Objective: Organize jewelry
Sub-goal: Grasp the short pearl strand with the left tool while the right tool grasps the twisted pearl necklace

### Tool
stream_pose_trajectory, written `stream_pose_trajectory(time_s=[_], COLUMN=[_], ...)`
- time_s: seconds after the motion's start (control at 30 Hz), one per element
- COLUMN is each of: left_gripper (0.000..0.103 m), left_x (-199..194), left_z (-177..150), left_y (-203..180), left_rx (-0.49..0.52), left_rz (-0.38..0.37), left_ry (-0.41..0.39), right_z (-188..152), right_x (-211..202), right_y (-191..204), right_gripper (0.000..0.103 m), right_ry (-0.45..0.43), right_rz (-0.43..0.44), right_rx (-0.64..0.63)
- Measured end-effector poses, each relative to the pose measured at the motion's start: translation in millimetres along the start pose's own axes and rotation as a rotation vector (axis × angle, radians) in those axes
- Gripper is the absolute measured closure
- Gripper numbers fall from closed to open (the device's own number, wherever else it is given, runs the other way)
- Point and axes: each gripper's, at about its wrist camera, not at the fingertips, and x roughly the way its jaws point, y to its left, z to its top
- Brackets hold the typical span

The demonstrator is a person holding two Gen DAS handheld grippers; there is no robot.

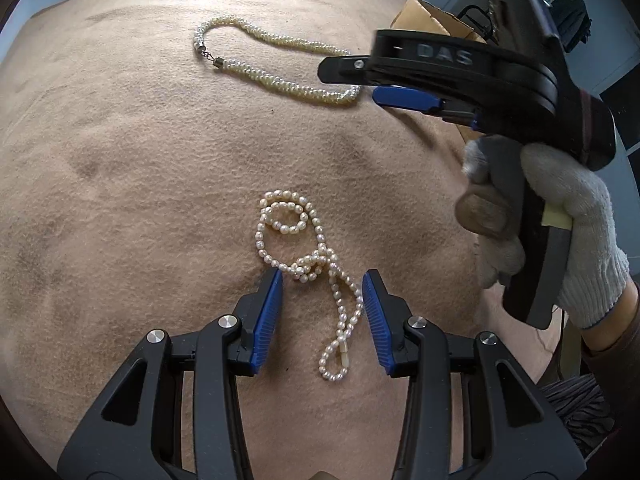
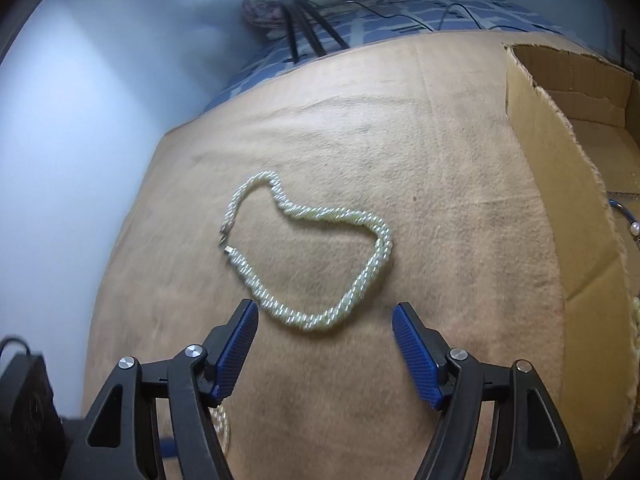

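Two pearl pieces lie on a tan felt cloth (image 1: 140, 160). Item one: a single-strand pearl necklace (image 1: 304, 264), loosely tangled, lower centre of the left wrist view; its knotted middle and tail fall between the blue pads of the left gripper (image 1: 322, 284), whose jaws stand partly apart with no pad visibly pressing on a pearl. Item two: a twisted multi-strand pearl necklace (image 2: 316, 256), clasp closed, laid as an open loop at the centre of the right wrist view; its near curve sits just ahead of the right gripper (image 2: 324, 316), whose jaws stand wide and hold nothing. The same gripper shows at the upper right of the left wrist view, carried by a gloved hand (image 1: 576, 240), its tip at the loop's right end. A cardboard box (image 2: 560, 184) with a torn edge stands at the right of the right wrist view, probably the destination. Risks, as judged: the left pads may catch only one strand of the tangle, so the knot tightens or the tail drags on lifting; the right pads may nip the felt with the rope; round pearls may slip from a shallow pinch; both necklaces lie fairly near each other, so the grippers could collide.
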Motion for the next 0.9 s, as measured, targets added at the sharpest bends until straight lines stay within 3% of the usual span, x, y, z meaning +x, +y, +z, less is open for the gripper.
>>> stream_pose_trajectory(time_s=[0.13,0.37,0.5,0.6,0.9], left_gripper=[0.061,0.063,0.088,0.095,0.097], left_x=[4.7,12.3,13.6,10.1,-18.9], left_z=[0.8,2.9,0.7,1.6,-1.8], left_y=[-4.6,-20.9,-25.5,-18.2,2.6], left_rx=[-0.002,0.054,0.093,0.063,0.011], left_rz=[0.026,0.114,0.165,0.154,0.119], left_ry=[-0.012,-0.06,-0.094,-0.1,-0.133], right_z=[6.0,10.6,10.3,10.1,5.3], right_x=[8.5,15.3,11.8,10.5,-7.4], right_y=[5.4,12.9,8.5,8.2,5.1], right_gripper=[0.037,0.071,0.087,0.094,0.098], right_ry=[-0.007,-0.002,0.002,0.007,-0.017], right_rz=[-0.067,-0.17,-0.165,-0.149,-0.036], right_rx=[-0.019,-0.108,-0.107,-0.112,-0.064])
